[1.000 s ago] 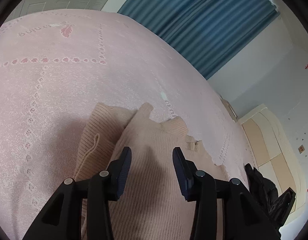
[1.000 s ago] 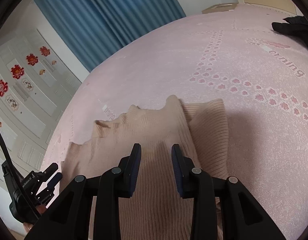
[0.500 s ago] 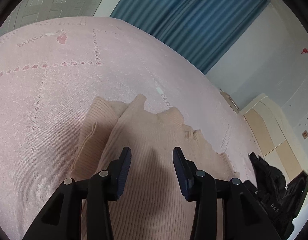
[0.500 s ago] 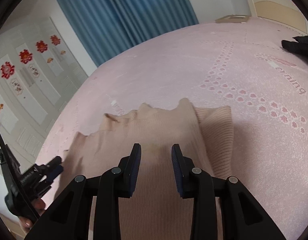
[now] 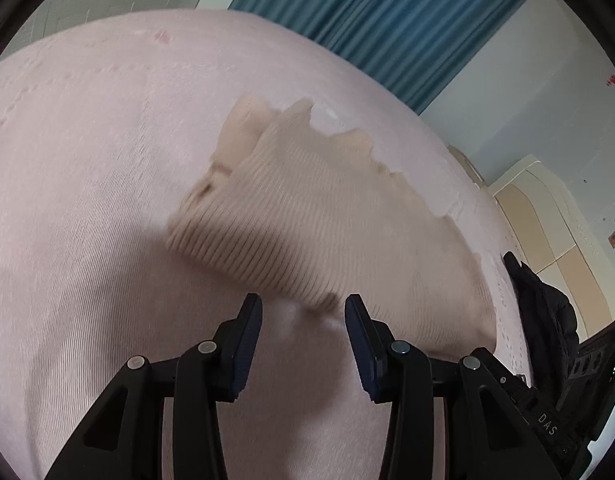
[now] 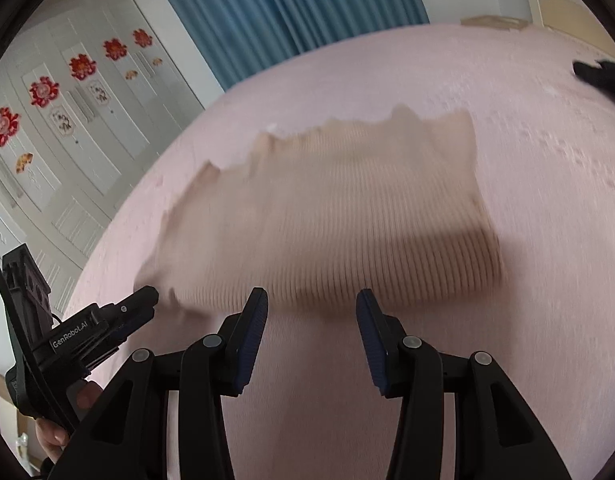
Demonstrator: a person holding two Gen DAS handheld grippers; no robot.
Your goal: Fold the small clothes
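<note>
Left tongs (image 5: 303, 322) standing apart, empty | right tongs (image 6: 312, 316) just been opening, nothing between them | bed (image 5: 87, 184) lying pink beneath | jumper (image 5: 327, 220) resting folded ahead: likely soft, light, floppy; pinching its near ribbed edge looks best.

A pink bedspread (image 5: 87, 152) is being backed by blue curtains (image 5: 387, 24); white wardrobe doors (image 6: 67, 120) are being decorated with red flower cutouts (image 6: 43, 90).
</note>
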